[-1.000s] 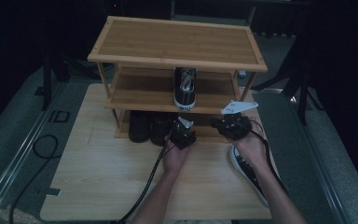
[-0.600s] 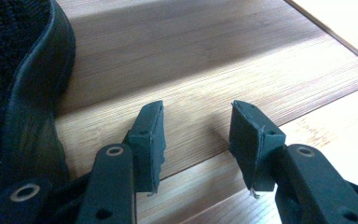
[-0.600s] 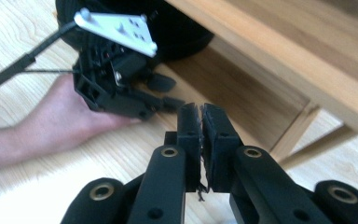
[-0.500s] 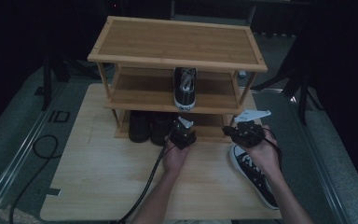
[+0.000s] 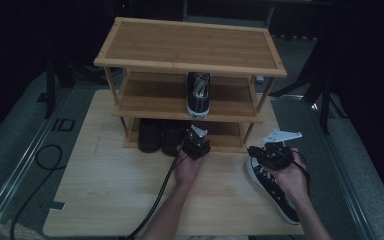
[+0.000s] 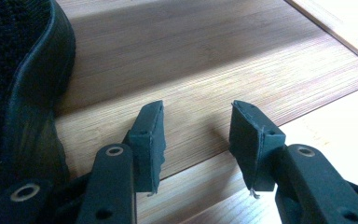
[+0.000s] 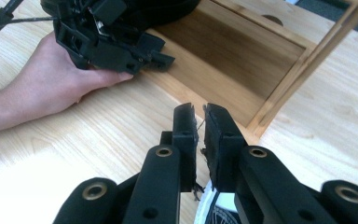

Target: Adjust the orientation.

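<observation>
Right gripper [image 7: 200,122] jaws just opening, narrow gap, over sneaker [image 5: 275,192], slatted bamboo rack [image 5: 190,47]

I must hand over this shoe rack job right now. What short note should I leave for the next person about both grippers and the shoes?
Left gripper: open, empty, at the bottom shelf beside a black shoe.
Right gripper: jaws nearly together, just been opening, nothing between them; it is over the sneaker on the table.
Done: one sneaker stands on the middle shelf of the rack; two black shoes sit on the bottom shelf.
Left, probably: grip the sneaker on the table and put it on the rack, likely beside its match.
</observation>
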`<action>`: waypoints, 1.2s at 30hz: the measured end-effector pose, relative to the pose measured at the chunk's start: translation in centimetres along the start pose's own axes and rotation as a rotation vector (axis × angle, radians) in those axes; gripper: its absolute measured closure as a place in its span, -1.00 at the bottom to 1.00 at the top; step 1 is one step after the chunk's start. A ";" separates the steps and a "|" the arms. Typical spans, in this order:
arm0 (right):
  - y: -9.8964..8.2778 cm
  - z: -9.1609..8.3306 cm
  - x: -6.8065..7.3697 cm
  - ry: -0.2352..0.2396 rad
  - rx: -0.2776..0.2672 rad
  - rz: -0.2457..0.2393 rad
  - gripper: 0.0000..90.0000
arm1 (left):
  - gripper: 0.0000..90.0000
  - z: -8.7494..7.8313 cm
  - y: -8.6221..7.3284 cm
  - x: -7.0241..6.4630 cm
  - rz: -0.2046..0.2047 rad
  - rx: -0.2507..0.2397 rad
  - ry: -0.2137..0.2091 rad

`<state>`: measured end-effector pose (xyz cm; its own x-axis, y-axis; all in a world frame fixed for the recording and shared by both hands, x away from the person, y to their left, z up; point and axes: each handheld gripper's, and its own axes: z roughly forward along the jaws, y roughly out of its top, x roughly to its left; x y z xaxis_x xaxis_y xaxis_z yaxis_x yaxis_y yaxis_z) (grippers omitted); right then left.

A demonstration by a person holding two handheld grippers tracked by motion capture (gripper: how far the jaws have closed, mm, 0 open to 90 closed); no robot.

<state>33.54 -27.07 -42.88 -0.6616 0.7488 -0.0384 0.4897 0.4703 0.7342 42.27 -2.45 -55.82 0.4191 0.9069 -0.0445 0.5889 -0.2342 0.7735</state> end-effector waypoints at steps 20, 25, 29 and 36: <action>-4.1 -1.2 0.1 -0.013 0.004 0.096 0.80 | 0.24 0.0 0.0 0.0 0.000 0.000 0.000; -4.6 -1.2 0.3 -0.013 0.013 0.103 0.79 | 0.24 0.0 0.0 0.0 0.000 0.000 0.000; -4.9 -1.3 0.4 -0.017 0.016 0.107 0.78 | 0.24 0.0 0.0 0.0 0.000 0.000 0.000; -5.7 -1.6 0.5 -0.013 0.017 0.122 0.77 | 0.24 0.0 0.0 0.0 0.000 0.000 0.000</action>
<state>29.50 -30.07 -46.01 -0.5889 0.8071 0.0416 0.5758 0.3829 0.7224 42.28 -2.45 -55.82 0.4192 0.9068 -0.0445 0.5887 -0.2342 0.7737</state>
